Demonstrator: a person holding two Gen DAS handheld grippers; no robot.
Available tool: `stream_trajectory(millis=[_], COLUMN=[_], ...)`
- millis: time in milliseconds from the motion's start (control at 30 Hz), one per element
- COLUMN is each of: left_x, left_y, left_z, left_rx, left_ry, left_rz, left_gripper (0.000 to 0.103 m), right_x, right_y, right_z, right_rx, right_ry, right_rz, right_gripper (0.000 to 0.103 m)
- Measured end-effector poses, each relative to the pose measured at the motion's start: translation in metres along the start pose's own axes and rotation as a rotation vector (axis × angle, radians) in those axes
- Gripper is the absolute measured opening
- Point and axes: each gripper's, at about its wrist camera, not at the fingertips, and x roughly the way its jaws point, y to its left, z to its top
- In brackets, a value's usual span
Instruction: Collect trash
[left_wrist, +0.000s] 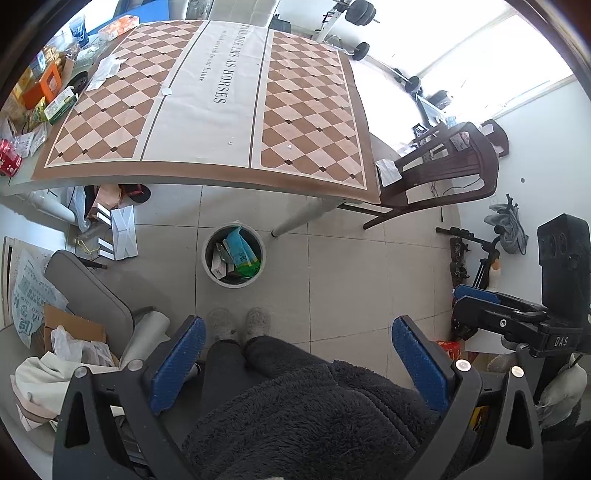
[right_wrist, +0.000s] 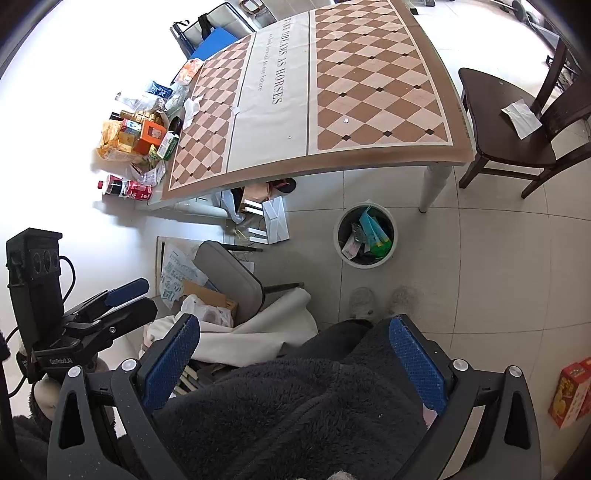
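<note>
Where tiles spread, checkered table (left_wrist: 207, 110).

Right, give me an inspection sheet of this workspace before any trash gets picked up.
Surface: table under a checkered cloth, middle mostly bare, small crumbs.
Job's things: trash bin on the floor by a table leg, already holding wrappers; crumpled tissue on the table.
Clutter: boxes and packets and a cola bottle along the table's far side; paper and bags beside the grey chair.
Grippers: left claw and right claw both open, empty, held over the person's lap.
Cables: a dark cable near the wooden chair.
Surroundings: tiled floor, weights by the window.
</note>
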Motion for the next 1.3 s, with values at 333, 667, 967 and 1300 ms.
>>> stream_trajectory(millis=[333, 667, 967, 1300], left_x=[-0.005, -0.005, -0.004, -0.005], left_y=[-0.007, -0.01, -0.012, -0.018], left_z=[-0.008, -0.01, -0.01, -0.013], left_rx=[-0.026, -0.027, -0.027, 0.013], left_ry=[-0.017, -0.021, -0.021, -0.015], left_rz=[-0.009, -0.006, -0.004, 0.011], left_gripper=[0.103, 0.103, 0.103, 0.103], right_x=[-0.006, -0.003, -0.001, -0.001], right_y=[0.002, 0.0, -0.001, 0.001], right_z=[-0.001, -0.003, -0.006, -0.01], right_rx=[-0.014, -0.026, -0.037, -0.041], right_ry=[-0.03, -0.017, 0.001, -0.006], right_rz=[0.005, 0.012, 0.011, 0.008], right_gripper=[0.103, 0.103, 0.103, 0.103])
